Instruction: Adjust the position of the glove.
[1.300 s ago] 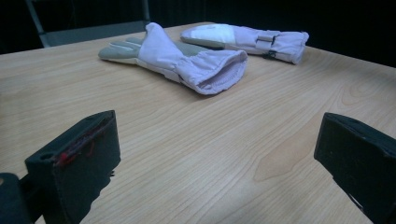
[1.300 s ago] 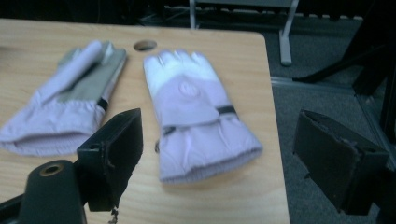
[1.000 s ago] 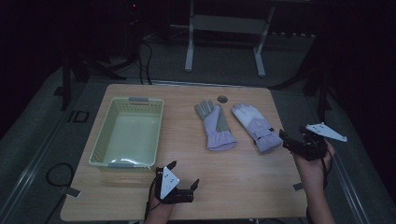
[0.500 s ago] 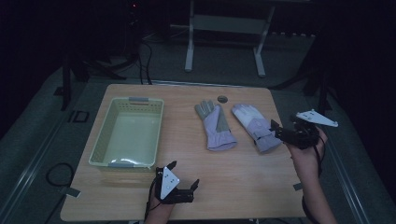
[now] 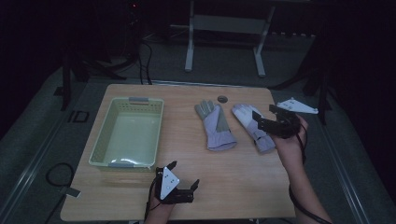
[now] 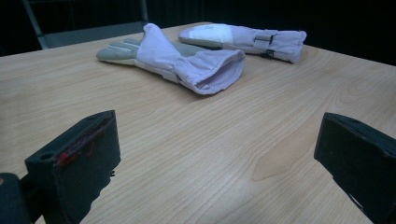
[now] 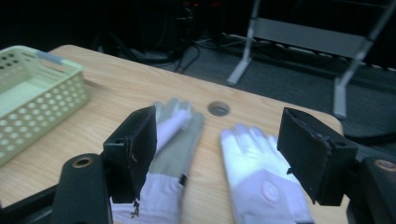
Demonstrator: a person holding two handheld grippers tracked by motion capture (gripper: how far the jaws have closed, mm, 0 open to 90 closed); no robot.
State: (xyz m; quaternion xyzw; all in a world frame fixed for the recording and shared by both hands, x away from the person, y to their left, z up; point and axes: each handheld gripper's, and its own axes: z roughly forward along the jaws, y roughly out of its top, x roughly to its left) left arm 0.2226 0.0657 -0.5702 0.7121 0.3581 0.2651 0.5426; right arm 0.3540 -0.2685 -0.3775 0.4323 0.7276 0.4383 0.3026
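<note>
Two pale lilac work gloves lie side by side right of the table's middle: the left glove palm up with a grey palm, the right glove with a white back. My right gripper hovers open just above the right glove, which lies below and between its jaws, with the left glove beside it. Near the front edge my left gripper rests open, holding nothing. Its jaws point across bare wood toward the nearer glove's cuff, and the second glove lies behind it.
A pale green plastic basket stands on the left half of the wooden table. A round cable hole sits near the far edge, behind the gloves. A metal stand and cables are on the dark floor beyond.
My right gripper has moved left and forward from the table's right edge to above the right glove. The left gripper and both gloves have stayed put.
</note>
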